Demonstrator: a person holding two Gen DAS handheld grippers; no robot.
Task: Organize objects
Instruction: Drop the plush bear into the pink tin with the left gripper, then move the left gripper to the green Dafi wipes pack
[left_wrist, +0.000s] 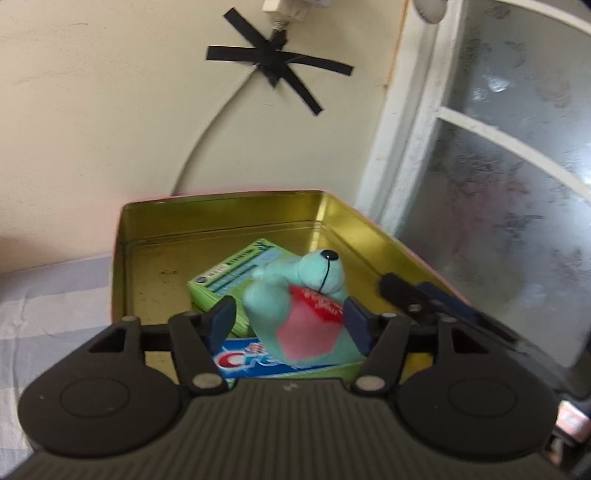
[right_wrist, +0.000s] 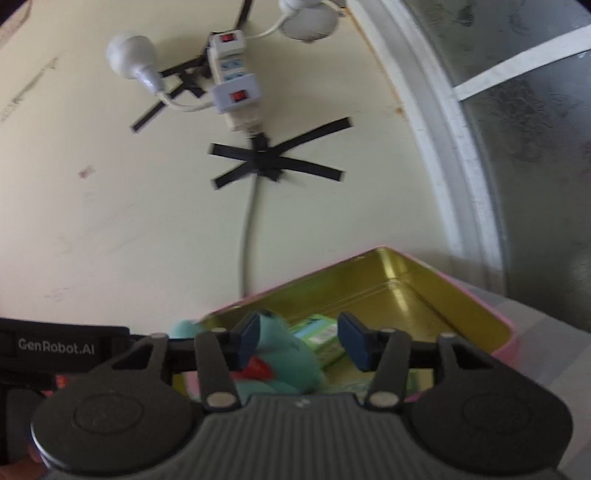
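An open gold-lined tin (left_wrist: 221, 225) with pink outside sits by the wall. Inside it lie a green box (left_wrist: 229, 280), a blue Crest toothpaste box (left_wrist: 251, 360) and a teal plush toy (left_wrist: 295, 295) with a pink belly and red tag. My left gripper (left_wrist: 288, 323) is open, its fingers either side of the plush without pressing it. My right gripper (right_wrist: 297, 341) is open above the tin (right_wrist: 424, 280), with the plush (right_wrist: 291, 354) and green box (right_wrist: 321, 336) between and beyond its fingers. The right gripper also shows in the left wrist view (left_wrist: 424, 299), at the tin's right wall.
A cream wall with a cable taped by a black cross (left_wrist: 277, 66) stands behind the tin. A power strip (right_wrist: 232, 81) hangs above. A frosted window (left_wrist: 517, 184) is to the right. Striped cloth (left_wrist: 48, 295) covers the surface to the left.
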